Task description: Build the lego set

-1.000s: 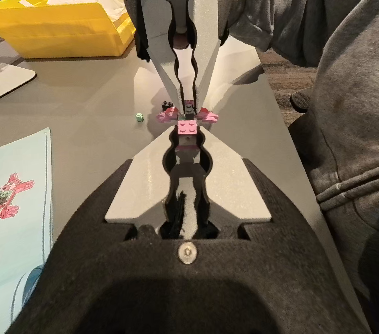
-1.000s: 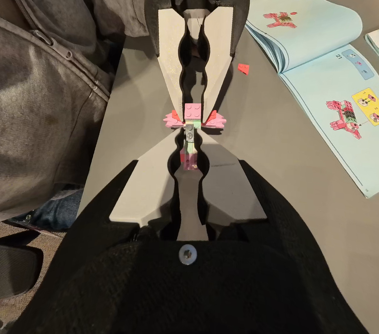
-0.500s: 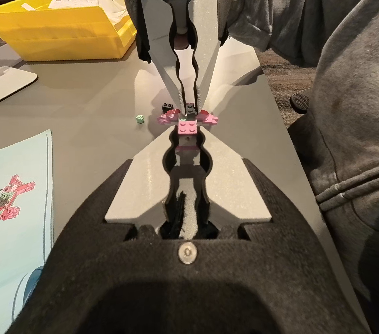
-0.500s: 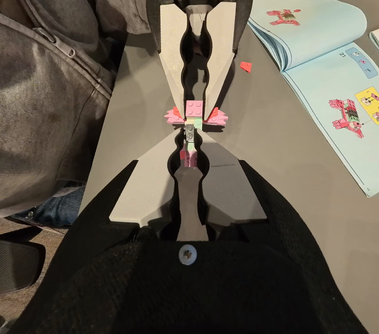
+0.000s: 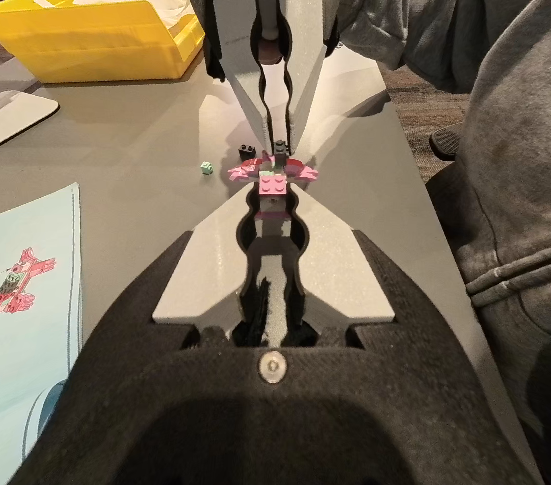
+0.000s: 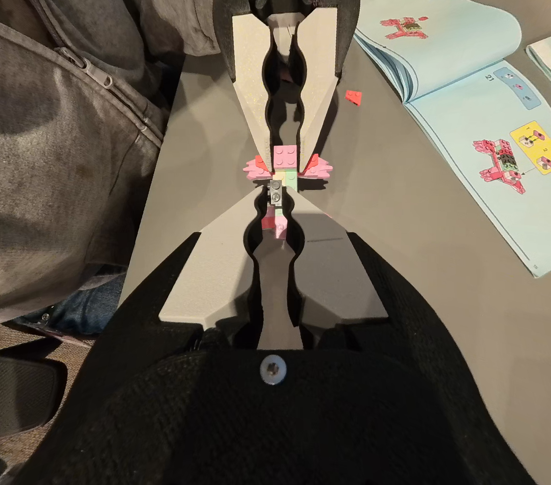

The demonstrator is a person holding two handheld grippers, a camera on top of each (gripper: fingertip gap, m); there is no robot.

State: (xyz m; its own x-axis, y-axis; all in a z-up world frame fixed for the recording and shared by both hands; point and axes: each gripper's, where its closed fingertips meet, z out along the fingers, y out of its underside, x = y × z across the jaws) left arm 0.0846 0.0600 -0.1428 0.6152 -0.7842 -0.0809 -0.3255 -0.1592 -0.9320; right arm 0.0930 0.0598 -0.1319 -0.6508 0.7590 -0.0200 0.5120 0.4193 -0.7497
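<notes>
Lego model point(image 5: 272, 172), a pink creature with splayed claws, sits partway built on the grey table point(image 5: 119, 127), pinned between two grippers that meet nose to nose. From the left wrist view, the left gripper point(image 5: 272, 187) is pinching the model's pink two-by-two end, while the right gripper point(image 5: 278, 142) comes in from across the table with its tips closed on a black brick point(image 5: 279, 147) at the model's far end. A loose black brick point(image 5: 247, 151) and a mint stud piece point(image 5: 206, 167) lie just beside it, unused; a yellow bin point(image 5: 98, 35) stands well back.

From the right wrist view, the right gripper point(image 6: 275, 193) nips a dark grey plate point(image 6: 275, 192) on the model point(image 6: 286, 169), and the left gripper point(image 6: 285, 156) clamps the pink brick. A red slope point(image 6: 354, 97) waits near the open instruction booklet point(image 6: 447, 83). Judging by the booklet's drawing, the body is mostly together, with several pieces left to add.

Compared with a second ago, the grippers hold the same places; the model looks shifted very slightly, nothing more.
</notes>
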